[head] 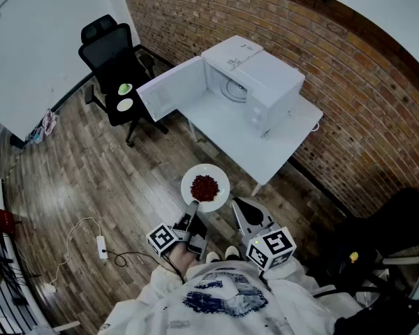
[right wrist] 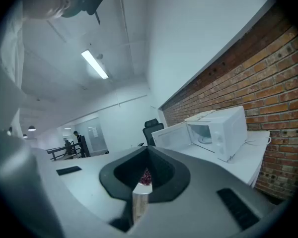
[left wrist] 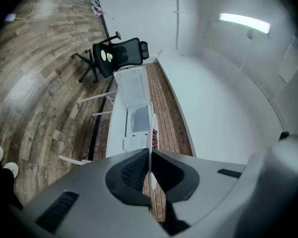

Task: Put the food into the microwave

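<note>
Dark-red food (head: pixel 205 187) lies heaped on the white plate (head: pixel 193 175) I hold out in front of me, above the wooden floor (head: pixel 91 180). My left gripper (head: pixel 193 208) has its fingers clamped on the plate's near rim, which runs edge-on between them in the left gripper view. My right gripper (head: pixel 238 206) hangs just beside the plate's right edge. Its fingertips meet, and a slice of plate and food shows in the hollow behind them. Farther off, the white microwave (head: pixel 265 75) stands on a white table (head: pixel 244 142) against the brick wall (head: pixel 335 68), its door (head: pixel 171 89) swung open to the left. A black office chair (head: pixel 115 54) stands at far left.
</note>
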Demonstrator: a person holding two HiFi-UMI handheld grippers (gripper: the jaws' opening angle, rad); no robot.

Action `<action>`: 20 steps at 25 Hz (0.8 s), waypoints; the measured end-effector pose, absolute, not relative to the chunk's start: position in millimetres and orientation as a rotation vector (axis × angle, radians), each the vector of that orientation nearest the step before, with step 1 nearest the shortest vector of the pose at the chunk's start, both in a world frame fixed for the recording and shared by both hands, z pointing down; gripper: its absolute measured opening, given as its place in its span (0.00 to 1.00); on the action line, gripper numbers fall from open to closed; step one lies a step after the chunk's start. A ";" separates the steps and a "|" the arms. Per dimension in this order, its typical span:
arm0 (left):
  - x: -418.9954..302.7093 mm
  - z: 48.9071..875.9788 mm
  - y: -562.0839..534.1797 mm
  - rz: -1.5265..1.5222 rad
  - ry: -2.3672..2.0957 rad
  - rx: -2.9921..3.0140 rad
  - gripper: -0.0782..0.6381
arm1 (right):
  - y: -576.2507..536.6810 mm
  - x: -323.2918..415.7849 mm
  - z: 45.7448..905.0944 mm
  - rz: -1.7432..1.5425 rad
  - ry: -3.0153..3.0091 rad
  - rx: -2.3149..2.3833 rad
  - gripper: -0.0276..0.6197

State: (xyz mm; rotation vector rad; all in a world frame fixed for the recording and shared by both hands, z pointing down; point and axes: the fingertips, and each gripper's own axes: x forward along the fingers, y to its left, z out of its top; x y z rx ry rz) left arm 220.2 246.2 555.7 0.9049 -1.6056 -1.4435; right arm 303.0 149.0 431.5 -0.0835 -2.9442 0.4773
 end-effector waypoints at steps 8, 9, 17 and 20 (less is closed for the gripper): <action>221.6 530.5 240.9 -1.508 -1.592 0.962 0.13 | 151.2 305.1 427.8 0.464 -2.947 -0.087 0.06; 221.1 532.4 242.0 -1.500 -1.601 0.960 0.13 | 151.3 305.1 427.7 0.467 -2.947 -0.091 0.06; 221.3 533.4 238.8 -1.501 -1.622 0.949 0.13 | 142.5 305.3 433.0 0.540 -2.948 -0.126 0.06; 221.4 535.5 239.0 -1.510 -1.635 0.934 0.13 | 140.0 305.2 437.0 0.553 -2.942 -0.147 0.06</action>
